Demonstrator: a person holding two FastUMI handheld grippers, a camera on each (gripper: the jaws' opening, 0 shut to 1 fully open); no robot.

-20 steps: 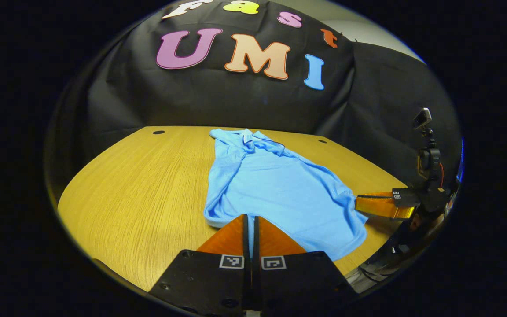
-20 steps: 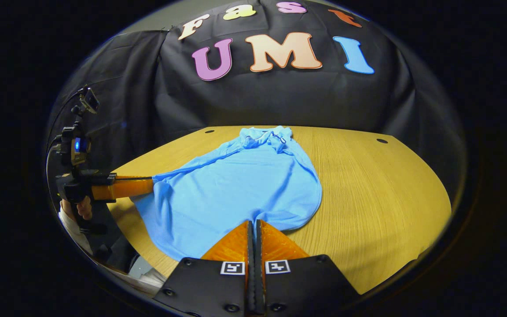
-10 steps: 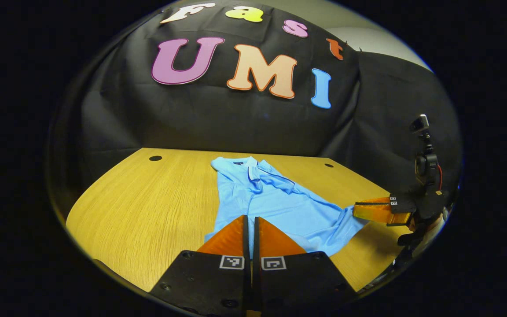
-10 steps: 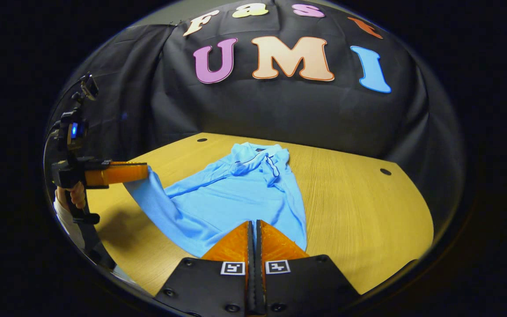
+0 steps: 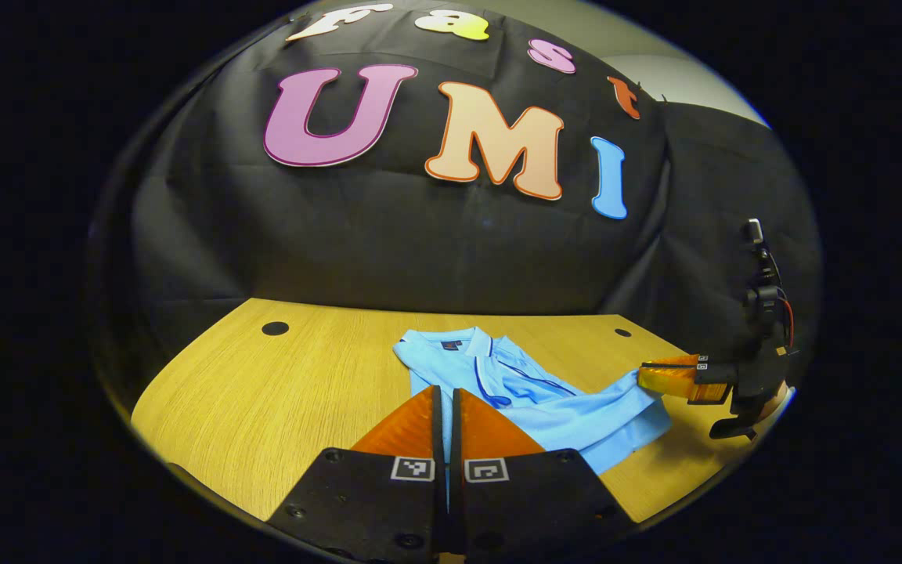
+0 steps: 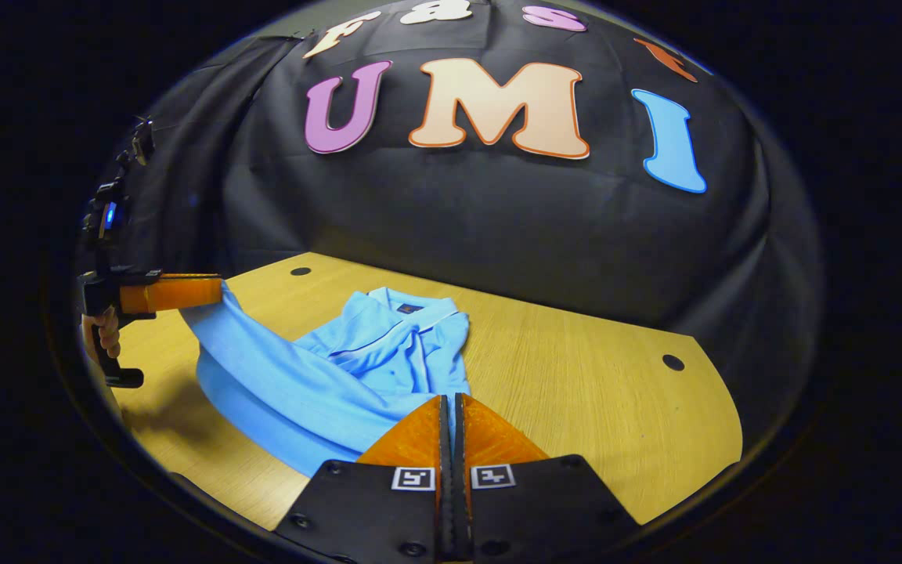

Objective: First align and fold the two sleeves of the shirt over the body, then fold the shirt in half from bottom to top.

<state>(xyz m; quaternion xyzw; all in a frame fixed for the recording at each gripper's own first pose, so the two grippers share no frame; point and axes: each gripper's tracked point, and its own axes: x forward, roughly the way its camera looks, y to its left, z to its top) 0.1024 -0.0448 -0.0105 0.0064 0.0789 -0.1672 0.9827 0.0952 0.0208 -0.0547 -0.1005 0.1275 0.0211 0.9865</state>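
A light blue polo shirt (image 5: 568,407) lies on the wooden table (image 5: 263,392) with its collar (image 5: 459,345) toward the booth wall. My left gripper (image 5: 445,389) is shut on the shirt's bottom hem, held above the table. My right gripper (image 5: 654,374) stands at the right of that view, pinching the other hem corner. In the right gripper view the shirt (image 6: 318,384) curves up from the table (image 6: 592,392), its lower half raised over the body. My right gripper (image 6: 451,398) is shut on the hem; the left gripper (image 6: 212,291) holds the far corner up at the left.
Cable holes (image 5: 275,328) (image 6: 672,362) mark the table's far corners. The black cloth wall stands close behind the table. A hand (image 6: 106,337) holds the left gripper's handle. Bare wood lies to the right of the shirt in the right gripper view.
Both grippers have lifted the hem and carried it toward the collar. The shirt's lower half now arches over the body, and the collar shows much nearer.
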